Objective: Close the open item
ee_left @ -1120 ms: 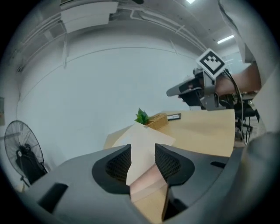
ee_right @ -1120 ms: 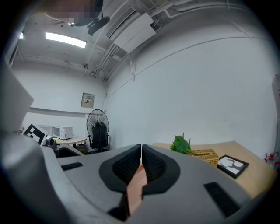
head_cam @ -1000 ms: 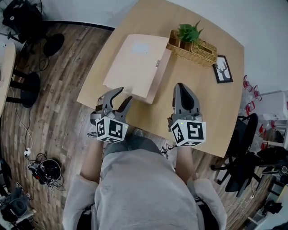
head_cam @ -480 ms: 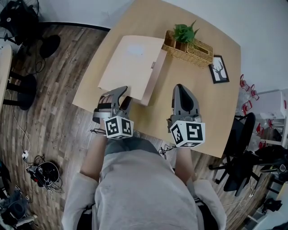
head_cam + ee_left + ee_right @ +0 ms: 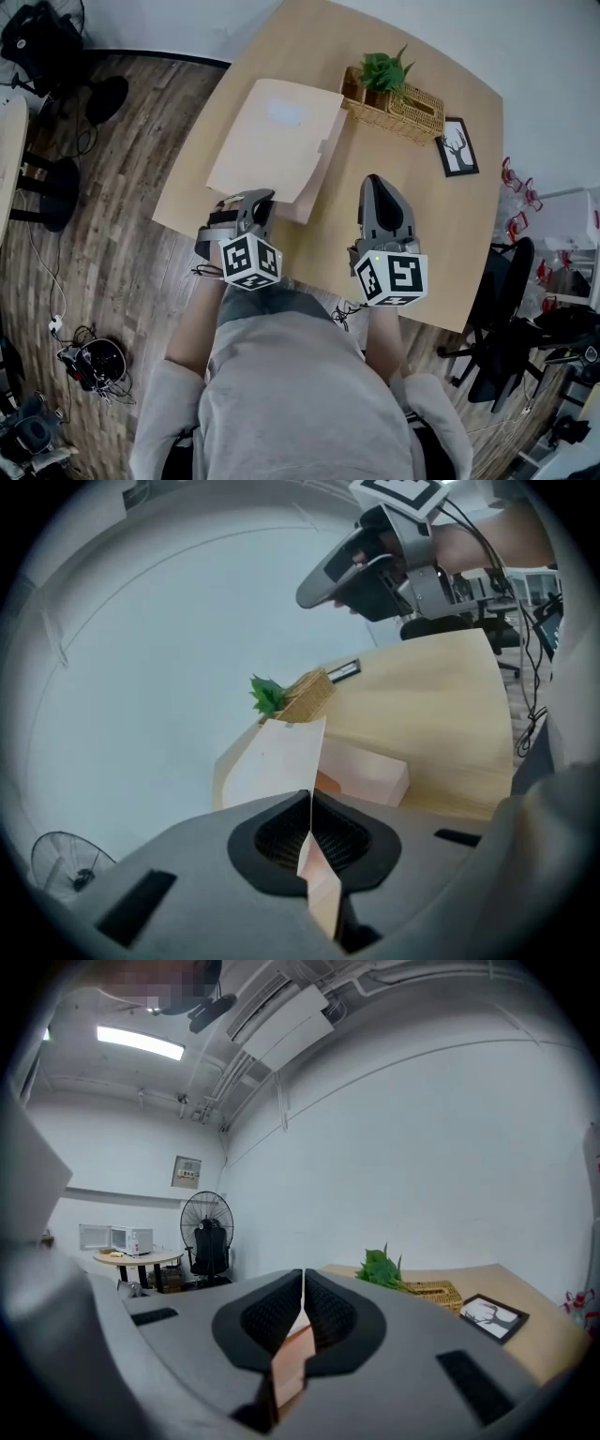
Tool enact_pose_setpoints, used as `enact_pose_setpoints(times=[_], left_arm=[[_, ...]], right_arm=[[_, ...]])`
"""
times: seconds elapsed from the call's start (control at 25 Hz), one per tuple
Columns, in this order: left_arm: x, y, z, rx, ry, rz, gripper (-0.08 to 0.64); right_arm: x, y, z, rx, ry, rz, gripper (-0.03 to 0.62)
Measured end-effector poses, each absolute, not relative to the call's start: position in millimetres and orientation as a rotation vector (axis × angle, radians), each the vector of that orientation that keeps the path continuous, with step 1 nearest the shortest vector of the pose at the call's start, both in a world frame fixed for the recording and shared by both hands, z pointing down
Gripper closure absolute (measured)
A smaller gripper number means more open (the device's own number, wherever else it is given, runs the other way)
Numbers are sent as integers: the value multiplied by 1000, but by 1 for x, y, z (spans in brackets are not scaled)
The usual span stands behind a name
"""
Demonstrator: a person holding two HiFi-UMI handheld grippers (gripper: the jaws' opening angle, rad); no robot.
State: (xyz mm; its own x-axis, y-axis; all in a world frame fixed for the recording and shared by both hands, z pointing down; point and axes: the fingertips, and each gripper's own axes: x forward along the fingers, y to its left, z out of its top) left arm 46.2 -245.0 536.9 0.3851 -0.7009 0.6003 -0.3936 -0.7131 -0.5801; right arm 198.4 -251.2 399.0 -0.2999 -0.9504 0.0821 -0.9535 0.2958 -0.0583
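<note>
Left gripper [image 5: 255, 204] clamps the near edge of the box [image 5: 317, 178] lid [image 5: 272, 141]; right gripper [image 5: 376, 183], jaws closed and empty, hovers right of the box.

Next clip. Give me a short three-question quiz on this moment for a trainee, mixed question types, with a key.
1. True or false: the right tongs hold the framed picture.
2. What stands in the wicker basket? A) a mug B) a green plant C) a desk fan
3. Fill in: the left tongs are shut on the near edge of the open box's ____.

Key: 1 false, since the right tongs are shut and empty, near the table edge; 2 B; 3 lid.
</note>
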Motion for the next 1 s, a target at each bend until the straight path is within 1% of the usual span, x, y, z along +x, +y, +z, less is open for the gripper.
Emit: enact_pose_setpoints(times=[0.36,0.8,1.0], left_arm=[[59,-235,575,-2206,718,-1537,549],[61,-229,598,-2061,465,-1722,541],[63,-230,598,-2065,430,-1736,535]], right_arm=[[202,-250,400,1852,-2493,157,578],[204,-254,411,1842,-2479,181,578],[204,-272,441,1783,-2442,248,578]])
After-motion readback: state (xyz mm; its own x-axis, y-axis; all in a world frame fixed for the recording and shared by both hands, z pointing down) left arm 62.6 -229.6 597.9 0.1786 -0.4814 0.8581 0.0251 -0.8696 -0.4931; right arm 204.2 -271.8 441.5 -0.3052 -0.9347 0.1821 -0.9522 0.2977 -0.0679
